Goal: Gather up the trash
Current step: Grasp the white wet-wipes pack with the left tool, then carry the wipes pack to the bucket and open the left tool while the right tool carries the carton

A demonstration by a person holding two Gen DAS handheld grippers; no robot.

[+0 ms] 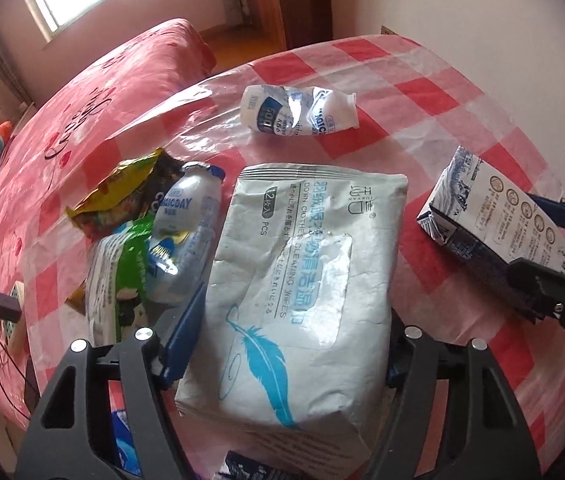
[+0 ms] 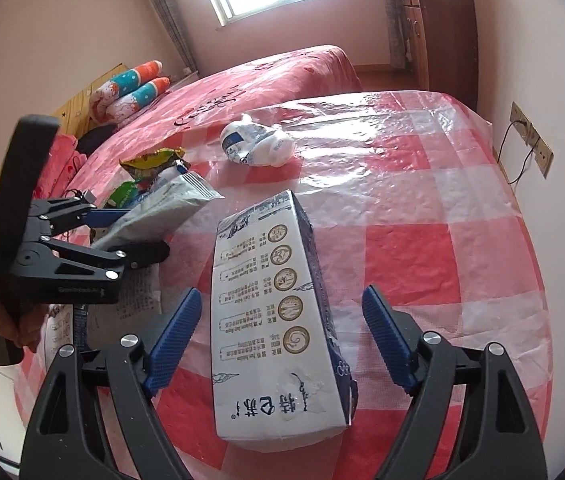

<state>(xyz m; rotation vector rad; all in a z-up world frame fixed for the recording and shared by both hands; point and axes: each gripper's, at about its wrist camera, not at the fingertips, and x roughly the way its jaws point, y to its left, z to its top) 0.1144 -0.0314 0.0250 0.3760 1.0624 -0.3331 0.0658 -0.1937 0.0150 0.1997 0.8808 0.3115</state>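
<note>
The left claw (image 1: 286,344) has its blue pads on either side of the flat pack of wipes (image 1: 298,280), apparently pinching its lower sides; whether the grip is firm I cannot tell. The right claw (image 2: 282,344) stands wide around the milk carton (image 2: 278,320), with clear gaps at both pads, so nothing is gripped there yet.

To do this well, I would close the right claw squarely across the carton's narrow sides near its middle, since the box lies tilted and could swivel out. The wipes pack is soft, crinkled foil and will buckle, so a gentle squeeze should do.

The table (image 2: 442,240) wears a red-and-white checked cloth under glossy plastic film, slippery-looking. Towards its far edge lies a crushed white bottle (image 1: 298,110). Near the left edge sits a heap of snack wrappers (image 1: 122,200), yellow and green, with another squashed bottle (image 1: 186,232) among them.
</note>
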